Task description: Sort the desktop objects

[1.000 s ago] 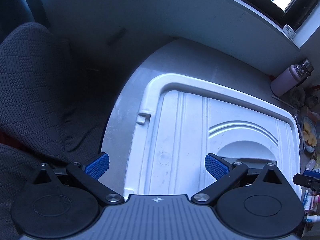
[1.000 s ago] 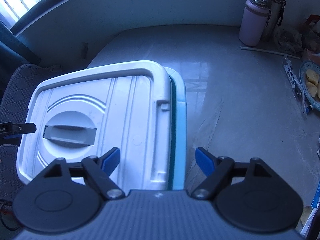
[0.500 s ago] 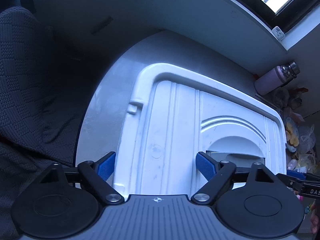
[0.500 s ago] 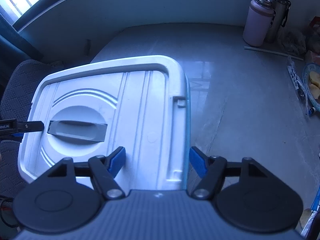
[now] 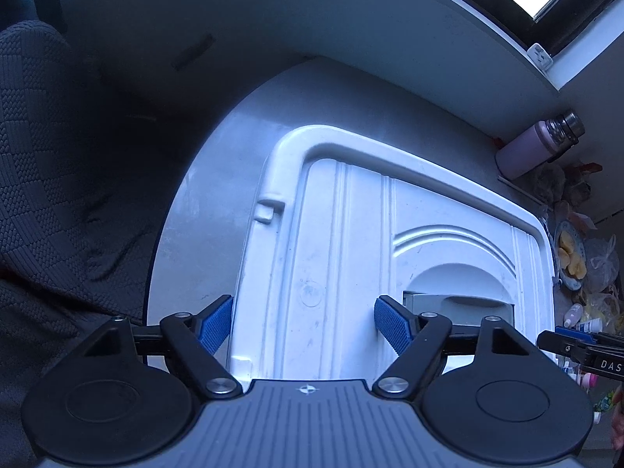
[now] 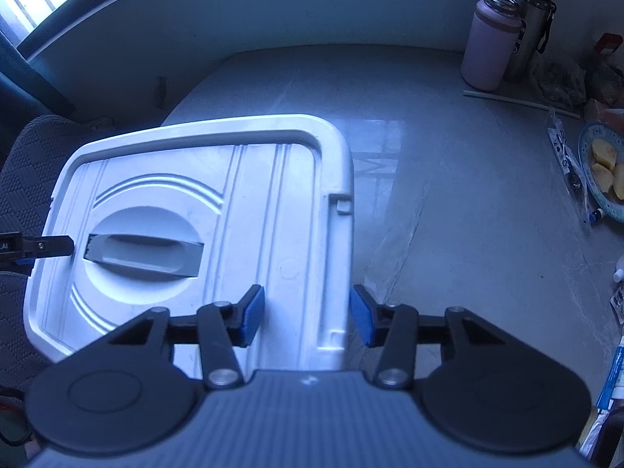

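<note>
Straddling the left edge of the white box lid [image 5: 343, 241] on the grey table [image 5: 202, 210], the left gripper [image 5: 302, 321] is clamped on it. In the right wrist view, the lid's [image 6: 241, 202] right edge is clenched by the right gripper [image 6: 308, 318].

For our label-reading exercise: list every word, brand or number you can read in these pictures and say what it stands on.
"DAS", cut off at the picture's edge: on the right gripper seen from the left wrist.
"AI", cut off: on the left gripper seen from the right wrist.
Print on the small bottles and packets: too small.
</note>
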